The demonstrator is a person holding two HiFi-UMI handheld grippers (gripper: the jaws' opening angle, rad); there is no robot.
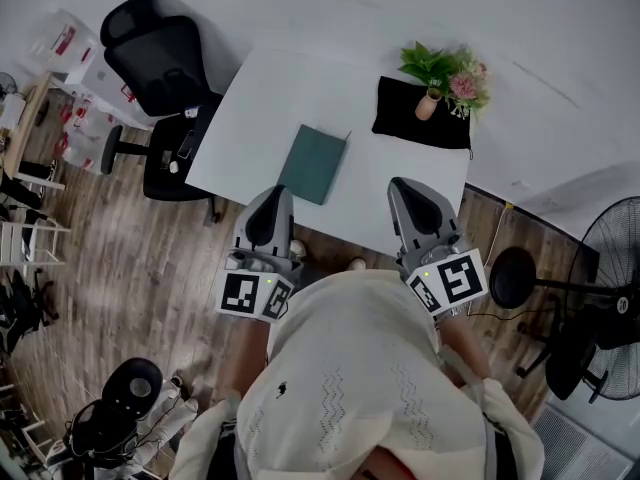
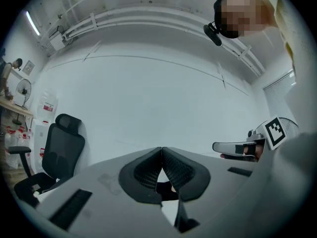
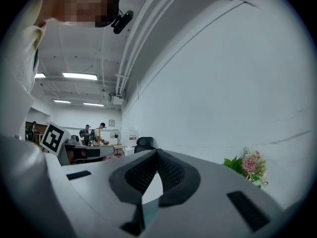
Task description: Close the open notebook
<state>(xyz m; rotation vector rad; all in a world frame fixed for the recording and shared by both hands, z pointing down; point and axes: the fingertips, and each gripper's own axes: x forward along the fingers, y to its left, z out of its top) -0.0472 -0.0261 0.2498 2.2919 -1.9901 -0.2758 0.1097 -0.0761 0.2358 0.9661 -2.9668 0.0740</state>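
Observation:
A dark green notebook (image 1: 313, 163) lies flat near the front edge of the white table (image 1: 270, 98), its cover up and its pages not showing. My left gripper (image 1: 272, 198) is held at the table's front edge, just short of the notebook's near left corner. My right gripper (image 1: 405, 190) hovers to the notebook's right, apart from it. Both point up and away from the table. In the left gripper view the jaws (image 2: 161, 150) meet tip to tip, shut on nothing. The right gripper's jaws (image 3: 157, 152) are likewise shut and empty. Neither gripper view shows the notebook.
A small vase of pink flowers (image 1: 447, 76) stands on a black cloth (image 1: 415, 116) at the table's far right. A black office chair (image 1: 160, 63) sits left of the table. A floor fan (image 1: 612, 278) stands at the right, with a wooden floor below.

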